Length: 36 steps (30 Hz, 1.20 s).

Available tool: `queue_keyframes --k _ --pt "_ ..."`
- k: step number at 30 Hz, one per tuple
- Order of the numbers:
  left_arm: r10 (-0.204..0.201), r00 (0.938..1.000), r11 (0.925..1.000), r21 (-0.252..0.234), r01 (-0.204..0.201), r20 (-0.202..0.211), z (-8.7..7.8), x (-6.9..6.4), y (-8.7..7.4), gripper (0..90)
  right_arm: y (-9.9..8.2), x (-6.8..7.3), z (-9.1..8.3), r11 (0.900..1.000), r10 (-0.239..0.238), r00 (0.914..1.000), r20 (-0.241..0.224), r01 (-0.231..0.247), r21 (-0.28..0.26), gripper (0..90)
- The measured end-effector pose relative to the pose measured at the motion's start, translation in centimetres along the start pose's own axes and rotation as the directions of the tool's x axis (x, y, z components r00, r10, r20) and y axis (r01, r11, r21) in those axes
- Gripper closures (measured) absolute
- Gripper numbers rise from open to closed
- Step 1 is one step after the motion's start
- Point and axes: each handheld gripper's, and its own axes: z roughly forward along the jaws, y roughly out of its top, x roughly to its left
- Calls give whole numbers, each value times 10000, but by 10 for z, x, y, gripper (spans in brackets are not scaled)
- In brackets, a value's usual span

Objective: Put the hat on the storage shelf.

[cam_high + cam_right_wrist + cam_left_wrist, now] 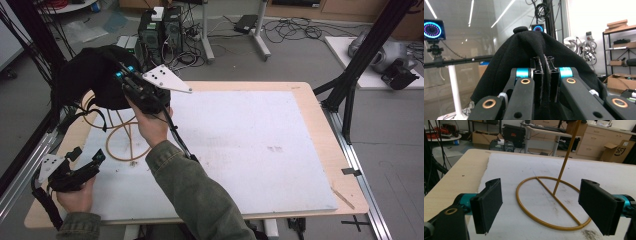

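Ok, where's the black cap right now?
High view: the black cap is at the table's far-left corner, pinched in the right tool, above the yellow wire stand.

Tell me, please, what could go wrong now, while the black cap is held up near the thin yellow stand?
1. The right gripper pinches only a fold of the black cap, so the fabric may slip out.
2. The yellow wire stand is thin, with a light ring base; a push from the cap could tip or slide it, as the open left gripper is not holding it.
3. The cap's strap hangs by the stand and could snag.
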Motion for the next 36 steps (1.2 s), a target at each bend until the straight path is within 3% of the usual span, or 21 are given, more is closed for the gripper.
queue_keyframes --k 13,21,29,36 --pt "149 9997 9999 56 -150 174 2 -6 -1 196 -35 14 18 9906 -264 9990 -348 308 1336 876" --pt "178 9997 9998 64 -179 183 2 -5 -1 196 -41 9 15 9890 -194 9995 -265 231 1462 876" --pt "205 9996 9998 20 -206 187 2 -6 -1 196 -47 2 9 9856 177 9998 -42 -168 1684 870" --pt "215 9996 9998 35 -215 200 2 -6 -1 196 -48 3 9 9815 332 9988 -358 -258 1896 840"
